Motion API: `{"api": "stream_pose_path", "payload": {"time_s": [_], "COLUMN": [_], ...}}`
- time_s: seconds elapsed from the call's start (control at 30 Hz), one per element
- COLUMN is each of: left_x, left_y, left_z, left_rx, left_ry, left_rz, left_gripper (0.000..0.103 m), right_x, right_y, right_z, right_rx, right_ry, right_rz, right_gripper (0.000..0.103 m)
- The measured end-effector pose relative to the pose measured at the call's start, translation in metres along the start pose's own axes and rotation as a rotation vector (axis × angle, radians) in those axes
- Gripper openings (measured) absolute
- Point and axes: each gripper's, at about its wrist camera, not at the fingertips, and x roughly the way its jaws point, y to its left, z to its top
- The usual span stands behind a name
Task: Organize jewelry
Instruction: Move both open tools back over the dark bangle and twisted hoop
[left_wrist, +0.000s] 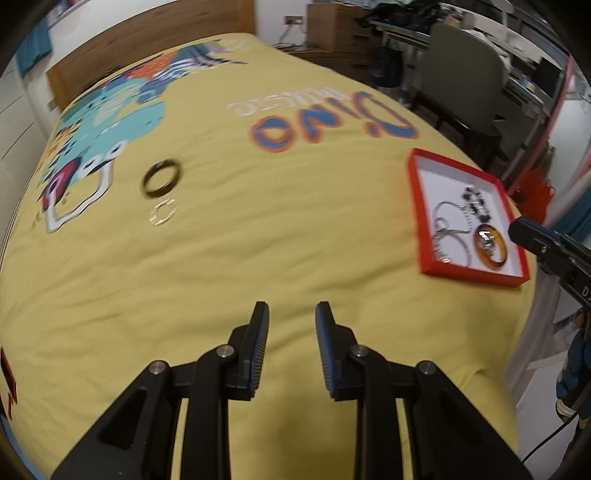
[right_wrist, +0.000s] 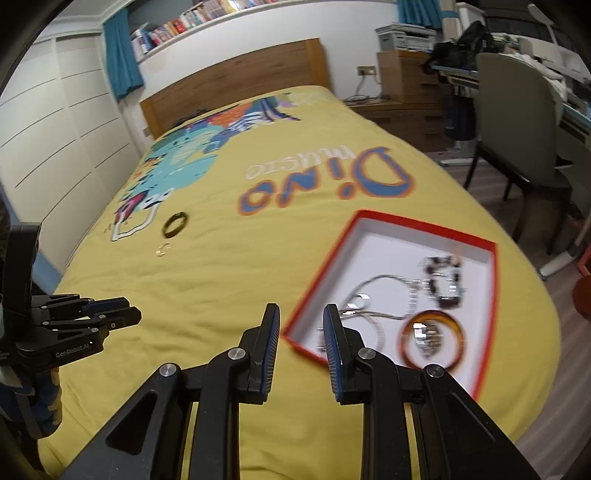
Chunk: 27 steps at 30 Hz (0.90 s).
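A red box (right_wrist: 391, 218) with a white inside sat on the yellow bedspread (left_wrist: 258, 240), toward the side of the bed nearest the chair. In it lay an amber bangle (right_wrist: 432, 339) with a small silver piece resting inside its ring, a tangle of silver chain (right_wrist: 384, 291) beside it, and a dark beaded bracelet (right_wrist: 445, 284) nearer the far wall of the box; all were somewhat blurred. Well apart from the box, out on the bedspread close to the cartoon print, lay a dark ring-shaped bangle (left_wrist: 161, 178), and just beside it a small pale open hoop (left_wrist: 163, 213). The left gripper (left_wrist: 291, 314) hung above bare cloth, its blue-padded jaws parted by a modest gap with nothing between them and touching nothing. The right gripper (right_wrist: 301, 317) hovered at the near corner of the box, likewise a little apart and empty, its right-hand finger (right_wrist: 332, 332) overlapping the box's near end in the view; whether it touched the rim I could not tell.
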Motion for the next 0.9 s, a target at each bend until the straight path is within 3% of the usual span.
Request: {"api": "stream_pose_path", "payload": {"time_s": [0.4, 0.9], "left_x": [-0.001, 0.038], "left_y": [0.084, 0.189], "left_z": [-0.028, -0.027], "left_rx": [-0.085, -0.210], "left_ry": [0.016, 0.054], "left_rz": [0.089, 0.143], "left_gripper": [0.025, 0.025], "right_x": [0.038, 0.123], "right_y": [0.075, 0.145], "right_z": [0.009, 0.022], "right_rx": [-0.069, -0.152], "right_ry": [0.034, 0.123], "right_rz": [0.106, 0.184], "right_gripper": [0.025, 0.025]}}
